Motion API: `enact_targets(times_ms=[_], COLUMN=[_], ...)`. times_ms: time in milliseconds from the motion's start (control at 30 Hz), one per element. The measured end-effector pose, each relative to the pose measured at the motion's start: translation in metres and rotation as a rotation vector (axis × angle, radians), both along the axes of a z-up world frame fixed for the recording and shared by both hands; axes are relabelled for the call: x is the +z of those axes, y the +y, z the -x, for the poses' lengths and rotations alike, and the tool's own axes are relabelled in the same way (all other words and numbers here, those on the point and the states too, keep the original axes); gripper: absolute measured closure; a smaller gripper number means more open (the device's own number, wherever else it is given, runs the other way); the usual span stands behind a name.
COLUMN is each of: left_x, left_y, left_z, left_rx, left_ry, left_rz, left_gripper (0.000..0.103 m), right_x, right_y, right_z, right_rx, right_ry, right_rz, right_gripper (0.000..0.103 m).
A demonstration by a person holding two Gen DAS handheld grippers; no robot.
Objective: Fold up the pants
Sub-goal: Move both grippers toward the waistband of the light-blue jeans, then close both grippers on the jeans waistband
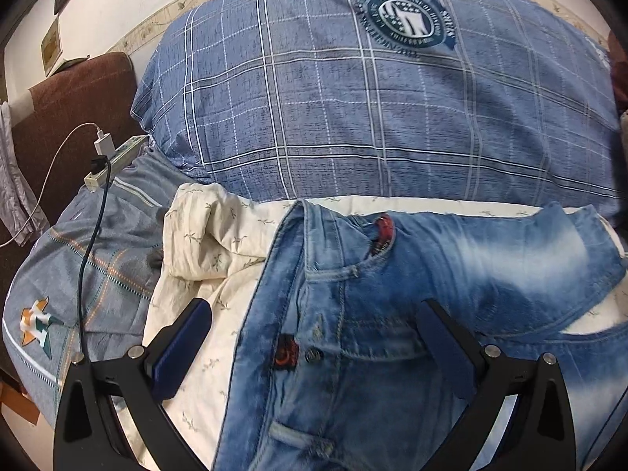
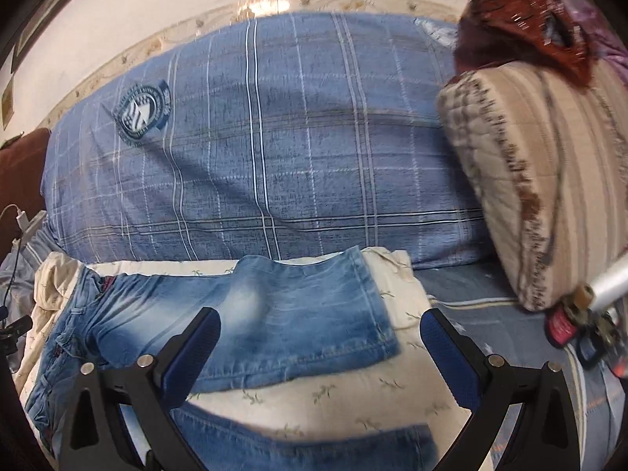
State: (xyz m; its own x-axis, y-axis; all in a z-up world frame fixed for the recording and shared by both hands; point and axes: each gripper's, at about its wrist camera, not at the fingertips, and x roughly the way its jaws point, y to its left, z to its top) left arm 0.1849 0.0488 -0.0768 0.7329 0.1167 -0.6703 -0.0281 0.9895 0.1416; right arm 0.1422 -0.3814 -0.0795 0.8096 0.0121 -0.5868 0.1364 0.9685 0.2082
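Evidently the left gripper (image 1: 314, 322) is hanging released, jaws spread wide over the waistband of the jeans (image 1: 353, 314) at lower centre, probably lining up a grasp. The right gripper (image 2: 320, 331) is likewise gaping empty above the far leg's hem, mid-frame. Both legs are lying splayed apart on the cream quilt (image 2: 353, 392), likely awaiting the first fold.
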Motion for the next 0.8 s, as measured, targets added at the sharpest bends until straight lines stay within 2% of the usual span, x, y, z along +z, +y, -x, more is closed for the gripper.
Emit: enact_targets(times_ms=[200, 300, 333, 400, 567, 600, 667, 700, 733, 800], left_x=[-0.009, -0.014, -0.015, -0.016, -0.017, -0.020, -0.029, -0.034, -0.040, -0.048], left_y=[0.006, 0.018, 0.022, 0.032, 0.052, 0.054, 0.057, 0.058, 0.059, 0.059], left_z=[-0.042, -0.083, -0.096, -0.125, -0.181, -0.187, -0.201, -0.205, -0.209, -0.214], left_rx=[0.001, -0.020, 0.005, 0.024, 0.003, -0.003, -0.005, -0.006, -0.010, -0.011], left_ry=[0.022, 0.097, 0.109, 0.145, 0.237, 0.252, 0.303, 0.324, 0.349, 0.376], left_rz=[-0.013, 0.041, 0.005, 0.018, 0.141, 0.163, 0.201, 0.217, 0.236, 0.242], left_gripper=[0.000, 0.000, 0.000, 0.000, 0.001, 0.004, 0.019, 0.023, 0.030, 0.036], right_x=[-0.013, -0.022, -0.026, -0.032, -0.042, -0.045, -0.057, -0.062, -0.068, -0.078], right_y=[-0.007, -0.017, -0.022, -0.029, -0.043, -0.044, -0.045, -0.045, -0.044, -0.043], right_z=[-0.056, -0.088, -0.101, -0.120, -0.154, -0.160, -0.173, -0.177, -0.182, -0.187], right_rx=[0.021, 0.029, 0.034, 0.042, 0.042, 0.036, 0.033, 0.033, 0.030, -0.001], right_ry=[0.081, 0.138, 0.166, 0.211, 0.264, 0.282, 0.328, 0.345, 0.368, 0.389], right_rz=[-0.008, -0.039, -0.058, -0.083, -0.121, -0.115, -0.117, -0.120, -0.114, -0.077], right_gripper=[0.000, 0.000, 0.000, 0.001, 0.003, 0.006, 0.013, 0.017, 0.019, 0.020])
